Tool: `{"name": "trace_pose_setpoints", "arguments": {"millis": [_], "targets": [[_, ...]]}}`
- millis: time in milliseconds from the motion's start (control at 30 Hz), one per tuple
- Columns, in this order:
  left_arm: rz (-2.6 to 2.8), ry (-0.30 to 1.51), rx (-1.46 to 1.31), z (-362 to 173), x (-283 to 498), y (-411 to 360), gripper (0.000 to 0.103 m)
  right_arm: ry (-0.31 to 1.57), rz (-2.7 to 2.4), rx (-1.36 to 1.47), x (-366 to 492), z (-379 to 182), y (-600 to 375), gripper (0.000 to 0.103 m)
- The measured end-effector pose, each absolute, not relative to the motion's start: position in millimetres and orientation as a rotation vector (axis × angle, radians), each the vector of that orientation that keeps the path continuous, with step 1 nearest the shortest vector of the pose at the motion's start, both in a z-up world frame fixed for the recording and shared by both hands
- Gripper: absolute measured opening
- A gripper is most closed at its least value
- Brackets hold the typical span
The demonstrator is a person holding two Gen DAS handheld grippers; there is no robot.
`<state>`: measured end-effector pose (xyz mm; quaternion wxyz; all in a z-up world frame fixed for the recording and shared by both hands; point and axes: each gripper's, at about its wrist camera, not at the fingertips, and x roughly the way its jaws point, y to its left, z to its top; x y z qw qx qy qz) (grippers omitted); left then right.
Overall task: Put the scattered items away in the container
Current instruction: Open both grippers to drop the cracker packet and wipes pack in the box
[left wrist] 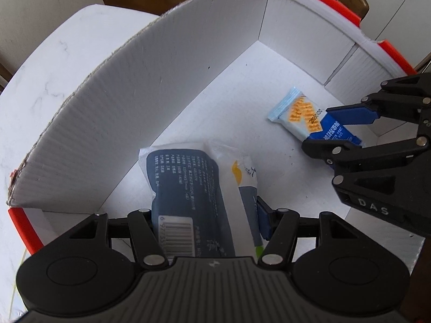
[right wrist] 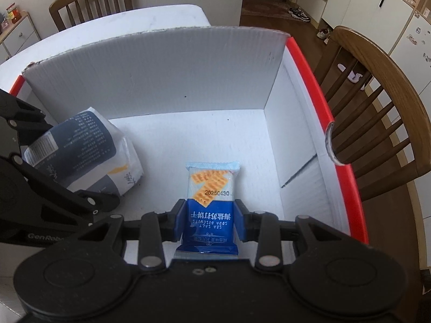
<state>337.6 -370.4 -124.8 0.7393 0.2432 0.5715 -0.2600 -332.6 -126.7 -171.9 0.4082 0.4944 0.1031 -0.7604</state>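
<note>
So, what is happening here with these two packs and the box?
A person is working with two handheld grippers over a white box with a red rim. The left gripper is shut on a tissue pack, and the right gripper is shut on a biscuit pack. Both packs are inside the box, low over its floor or on it, and neither is released yet.

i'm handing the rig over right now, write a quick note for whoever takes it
Left gripper: shut on the tissue pack, held inside the box near its floor.
Right gripper: shut on the soda biscuit packet, also down inside the box.
Done: both items carried into the box.
Left: open both grippers, pull out, then check the table for any other items; none show here.
</note>
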Motion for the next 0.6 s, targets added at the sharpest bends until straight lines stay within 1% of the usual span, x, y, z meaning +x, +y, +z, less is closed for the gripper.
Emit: {"name": "trace_pose_setpoints", "arguments": {"millis": [200,267,333,400,533,600], "targets": [[-0.572,1.276,0.536,-127.9,341.9,-372.1,0.062,0.276,-1.912,1.279,-333.8,-178.0,-129.3,0.037],[-0.57,1.285,0.539,-129.1,342.4,-372.8,0.067,0.268,-1.91,1.286,-334.6,-180.9,-129.5,0.039],[-0.579,1.292,0.548,-130.1,342.1,-374.6,0.077,0.268,-1.9,1.291,-335.0,-181.3,-129.4,0.04],[-0.585,1.29,0.547,-129.6,342.0,-375.5,0.083,0.267,-1.899,1.296,-335.5,-182.2,-129.6,0.042],[-0.581,1.283,0.538,-127.3,343.5,-373.8,0.088,0.271,-1.904,1.293,-335.3,-181.1,-128.4,0.049],[-0.58,1.276,0.524,-124.8,344.4,-372.0,0.09,0.269,-1.909,1.288,-335.1,-179.8,-127.5,0.051]]}}
